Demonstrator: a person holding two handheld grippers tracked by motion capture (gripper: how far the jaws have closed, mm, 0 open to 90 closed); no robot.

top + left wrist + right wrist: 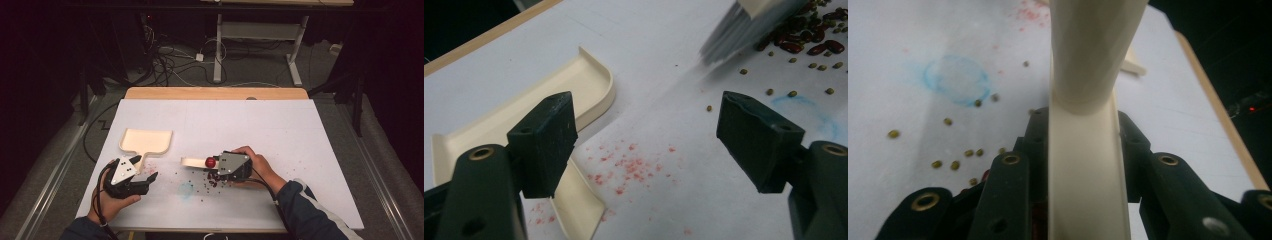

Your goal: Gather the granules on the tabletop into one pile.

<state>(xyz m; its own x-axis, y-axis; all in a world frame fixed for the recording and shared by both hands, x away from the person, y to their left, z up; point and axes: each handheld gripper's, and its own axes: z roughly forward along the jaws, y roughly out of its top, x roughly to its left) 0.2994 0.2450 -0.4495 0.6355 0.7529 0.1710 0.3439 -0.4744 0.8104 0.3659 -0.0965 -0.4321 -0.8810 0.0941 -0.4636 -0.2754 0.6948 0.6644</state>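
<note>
White paper covers the tabletop (300, 130). Right gripper (220, 165), jaws clamped on the brush (192, 161) handle, sweeps near the front edge; scattered beans (212, 180) remain uncollected. Left gripper (145, 180), jaws wide and empty, waits beside the dustpan (147, 141), front-left.

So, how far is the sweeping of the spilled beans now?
Done: the right tool is shut on the cream brush.
In hand: its bristles are at the edge of the bean pile.
Left: the beans lie loose on the white table, none in the cream dustpan. The left tool is open beside the dustpan's handle, not gripping it.
</note>
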